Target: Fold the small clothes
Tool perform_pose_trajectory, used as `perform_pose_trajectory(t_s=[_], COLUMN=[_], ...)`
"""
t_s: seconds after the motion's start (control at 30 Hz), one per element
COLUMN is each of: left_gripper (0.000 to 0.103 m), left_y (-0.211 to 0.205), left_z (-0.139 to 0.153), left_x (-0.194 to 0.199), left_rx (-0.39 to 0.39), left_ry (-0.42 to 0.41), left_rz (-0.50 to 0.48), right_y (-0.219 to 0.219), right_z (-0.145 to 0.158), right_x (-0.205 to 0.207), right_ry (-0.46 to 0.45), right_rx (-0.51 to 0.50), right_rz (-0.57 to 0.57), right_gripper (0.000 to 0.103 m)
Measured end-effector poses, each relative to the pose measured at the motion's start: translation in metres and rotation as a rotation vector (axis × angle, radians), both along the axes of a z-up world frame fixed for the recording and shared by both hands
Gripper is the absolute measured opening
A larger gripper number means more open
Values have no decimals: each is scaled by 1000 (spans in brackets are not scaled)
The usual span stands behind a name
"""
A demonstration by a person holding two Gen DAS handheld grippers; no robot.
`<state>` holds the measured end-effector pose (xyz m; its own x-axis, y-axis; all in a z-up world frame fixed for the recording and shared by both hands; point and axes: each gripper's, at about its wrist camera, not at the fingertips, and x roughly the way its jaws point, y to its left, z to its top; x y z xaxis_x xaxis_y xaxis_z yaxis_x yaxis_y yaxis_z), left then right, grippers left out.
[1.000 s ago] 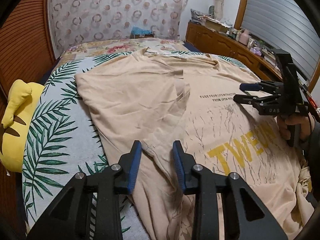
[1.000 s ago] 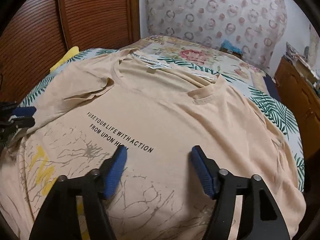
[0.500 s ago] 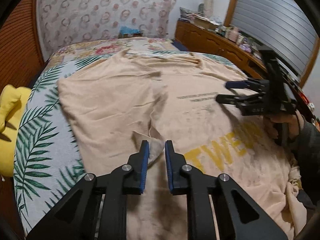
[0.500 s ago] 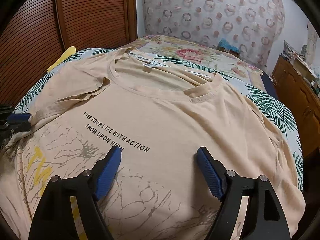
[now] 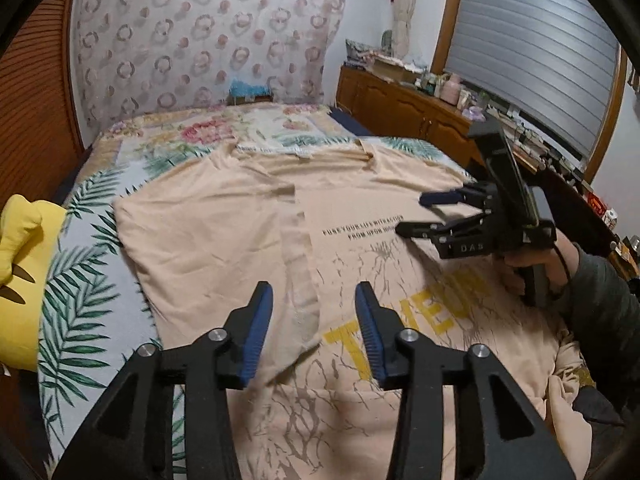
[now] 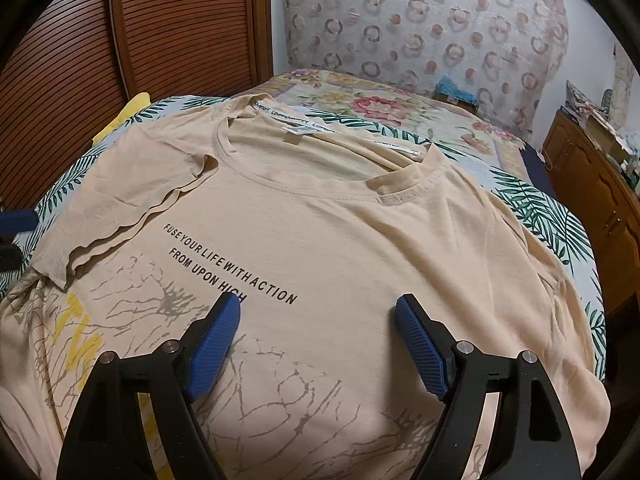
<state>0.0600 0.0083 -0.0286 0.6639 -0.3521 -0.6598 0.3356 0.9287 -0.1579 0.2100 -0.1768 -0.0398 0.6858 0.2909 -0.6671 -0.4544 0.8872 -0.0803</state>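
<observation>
Shirt: beige cotton T-shirt with black slogan text and yellow block lettering [image 6: 340, 216] is lying face up, spread flat on the palm-leaf-print bedspread [image 5: 76, 292], neckline toward the ring-patterned wall covering [image 5: 192, 36]. Left sleeve [image 5: 298, 276] is lying folded inward across the chest, its hem reaching the yellow letters; same sleeve is showing at the left of the right wrist view [image 6: 132, 204]. Right sleeve is lying unfolded, flat toward the bed edge.

Left gripper [image 5: 314, 332] is hovering over the folded sleeve's hem, blue-padded jaws spread apart, gripping nothing. Right gripper [image 6: 318, 344] is hovering over the shirt's chest just below the slogan, jaws spread wide, nothing between them; from the left wrist view it [image 5: 416, 214] is sitting over the slogan's right end, person's hand [image 5: 540, 258] wrapping the handle.

Yellow plush toy [image 5: 18, 276] is sitting at the bed's left edge, clear of the shirt. Wooden cabinet [image 5: 404, 112] is running along the right side under the shuttered window.
</observation>
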Motion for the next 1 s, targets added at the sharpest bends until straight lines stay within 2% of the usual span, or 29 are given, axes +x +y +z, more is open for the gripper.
perform_pose_trajectory(t_s=[0.1,0.17,0.23,0.47,0.63,0.77,1.0], left_gripper=[53,75,80,81,81,81,81], left_y=[4,7,9,4,2,-6,-24], left_z=[6,10,14,18,18,16,4], left_x=[-1,-3,-6,-9,-9,-9,-6], left_rx=[8,9,5,23,25,22,32], left_ry=[-45,-80,-113,-159,-161,-149,-121], left_rz=[34,52,67,83,85,74,44], right_y=[0,-3,-10,-64,-121,-165,-225], right_z=[0,1,4,32,39,30,2], right_x=[-4,-10,-18,-59,-88,-105,-119], right_ry=[-8,-25,-38,-111,-149,-145,-77], right_rx=[-11,-28,-25,55,82,71,95], right_rz=[2,-3,-9,-62,-160,-259,-397], right_gripper=[81,81,81,81,81,81,79])
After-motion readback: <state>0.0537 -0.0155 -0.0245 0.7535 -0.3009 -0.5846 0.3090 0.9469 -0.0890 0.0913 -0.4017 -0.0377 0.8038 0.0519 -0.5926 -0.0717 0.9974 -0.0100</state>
